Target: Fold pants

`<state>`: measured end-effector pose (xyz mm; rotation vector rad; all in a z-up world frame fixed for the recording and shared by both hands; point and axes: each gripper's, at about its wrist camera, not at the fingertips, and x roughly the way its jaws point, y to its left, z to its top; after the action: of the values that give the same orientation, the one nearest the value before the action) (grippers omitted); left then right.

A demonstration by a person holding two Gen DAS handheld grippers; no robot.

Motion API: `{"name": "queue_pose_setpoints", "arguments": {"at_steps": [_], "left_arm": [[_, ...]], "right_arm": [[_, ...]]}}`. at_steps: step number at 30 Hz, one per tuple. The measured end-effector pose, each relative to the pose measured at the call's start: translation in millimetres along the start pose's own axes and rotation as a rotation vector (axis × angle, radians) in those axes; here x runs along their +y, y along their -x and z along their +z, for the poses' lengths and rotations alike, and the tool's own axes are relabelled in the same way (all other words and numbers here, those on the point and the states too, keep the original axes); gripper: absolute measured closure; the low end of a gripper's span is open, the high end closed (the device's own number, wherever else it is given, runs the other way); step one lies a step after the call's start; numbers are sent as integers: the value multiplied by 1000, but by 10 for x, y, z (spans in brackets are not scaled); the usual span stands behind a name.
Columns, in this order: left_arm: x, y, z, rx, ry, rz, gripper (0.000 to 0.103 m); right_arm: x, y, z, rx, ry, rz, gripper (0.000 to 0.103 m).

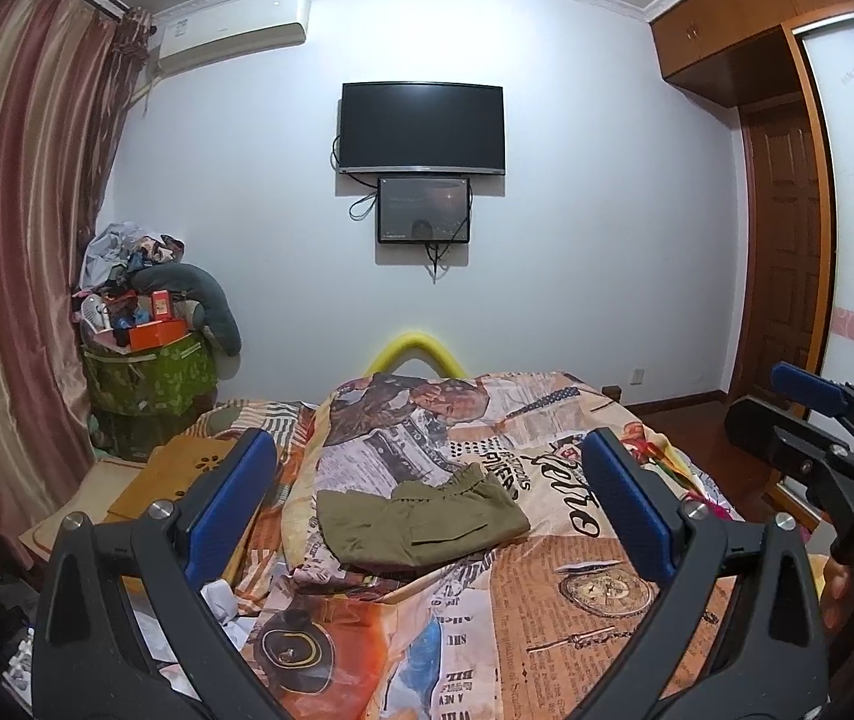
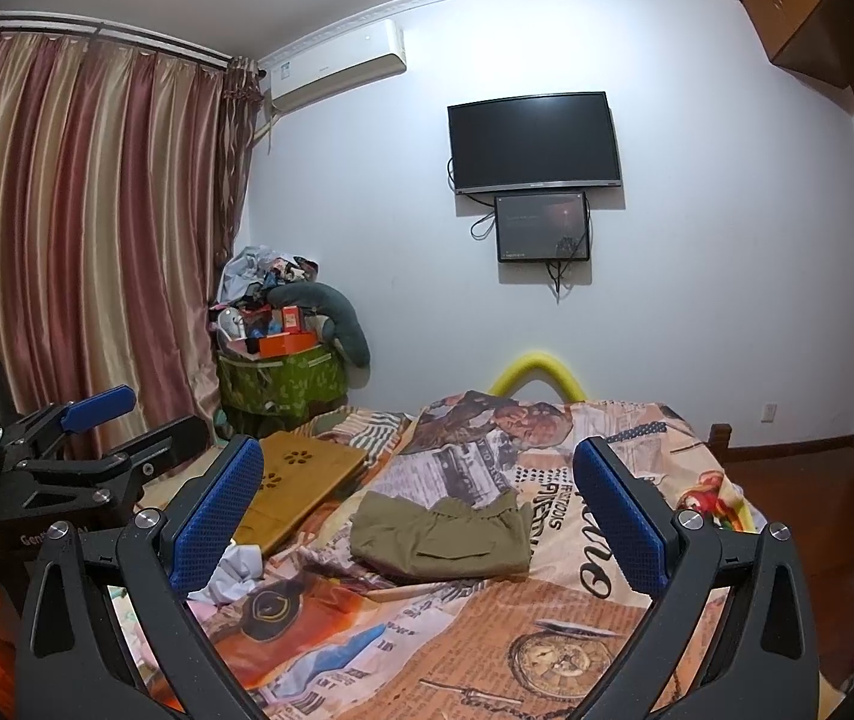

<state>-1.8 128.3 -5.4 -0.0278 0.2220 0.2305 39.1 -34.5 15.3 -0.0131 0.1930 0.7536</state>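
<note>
The olive pants [image 1: 424, 519] lie folded into a compact rectangle on the newspaper-print bedspread [image 1: 547, 612], below the wall television [image 1: 421, 127]. Both grippers hover level above the near part of the bedspread, well short of the pants and touching nothing. The left gripper [image 1: 427, 510] has its blue pads spread wide and empty. The right gripper [image 2: 418, 513], just beside it, is likewise spread wide and empty.

Bed under newspaper-print quilt [image 1: 547, 588]; wooden lap tray [image 2: 301, 474] on bed's left side; black TV [image 1: 421, 126] on white wall, smaller screen [image 1: 424, 210] just below; air conditioner [image 1: 235, 30] near ceiling; striped curtain [image 2: 79, 228] at left; green bin [image 2: 280, 384] heaped with clutter in corner; wooden cabinets [image 1: 727, 24] upper right.
</note>
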Motion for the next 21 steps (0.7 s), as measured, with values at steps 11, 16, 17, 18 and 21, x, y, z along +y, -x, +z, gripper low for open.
{"name": "queue_pose_setpoints", "arguments": {"at_steps": [11,16,17,18,21], "left_arm": [[-22,50,17,-10,10,-19,0],[-20,51,7,-12,10,-11,0],[-22,47,7,-10,12,-10,0],[-21,38,8,-8,13,-12,0],[-18,13,3,-1,15,-12,0]], "right_arm": [[-7,10,2,-2,-2,1,0],[-12,15,7,-2,-4,2,0],[-14,11,4,-2,-3,2,0],[-12,14,5,-1,-4,2,0],[-13,17,5,-2,-5,-1,0]]}}
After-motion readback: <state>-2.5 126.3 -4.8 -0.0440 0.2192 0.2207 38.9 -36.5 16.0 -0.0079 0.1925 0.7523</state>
